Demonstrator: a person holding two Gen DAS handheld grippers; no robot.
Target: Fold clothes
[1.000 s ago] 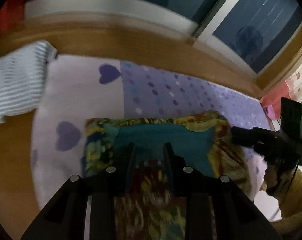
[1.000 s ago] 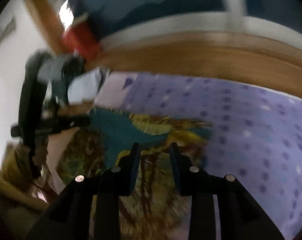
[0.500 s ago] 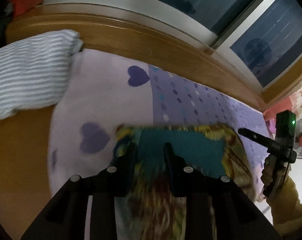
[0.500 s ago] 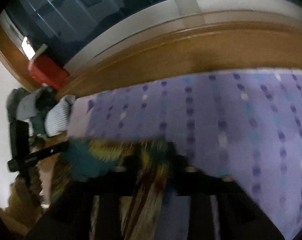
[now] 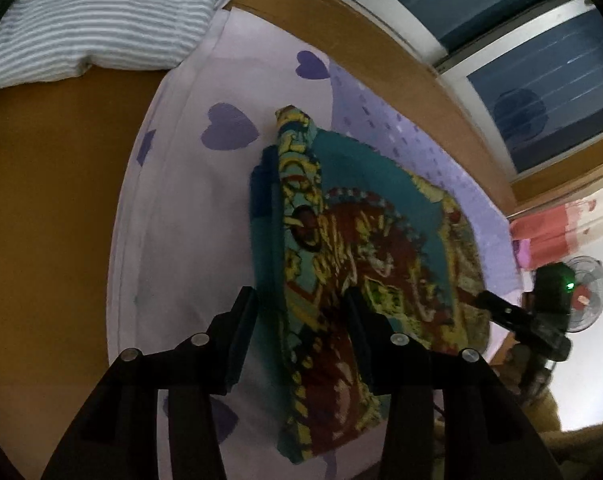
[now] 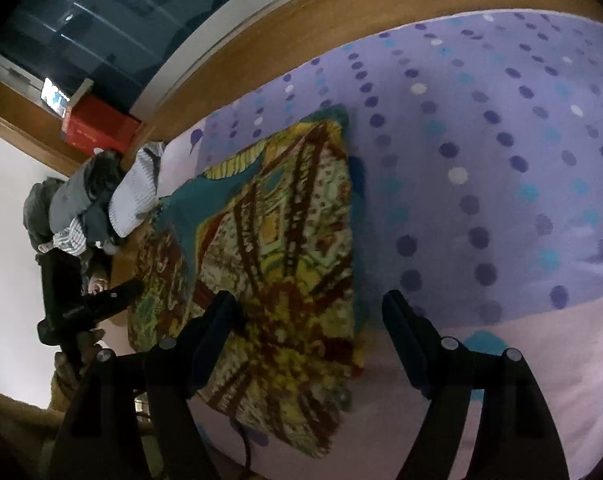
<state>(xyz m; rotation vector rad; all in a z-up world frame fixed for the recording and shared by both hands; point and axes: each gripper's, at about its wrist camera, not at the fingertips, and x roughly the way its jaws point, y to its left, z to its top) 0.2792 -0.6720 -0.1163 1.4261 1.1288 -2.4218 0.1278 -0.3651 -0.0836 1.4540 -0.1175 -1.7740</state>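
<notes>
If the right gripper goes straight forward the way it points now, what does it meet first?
Most likely the patterned folded garment. It lies on the purple dotted sheet, directly ahead between the opening jaws of the right gripper, nothing pinched. Depth is unclear, so it may land on the near edge.

Sheet (image 6: 501,208) free right of garment (image 6: 285,248); pillow (image 5: 101,20), headboard (image 5: 341,28) block far side.

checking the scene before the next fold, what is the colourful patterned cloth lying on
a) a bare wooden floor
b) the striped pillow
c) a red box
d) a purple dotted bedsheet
d: the patterned cloth lies flat on the purple dotted bedsheet, apart from the striped pillow and the red box.
</notes>
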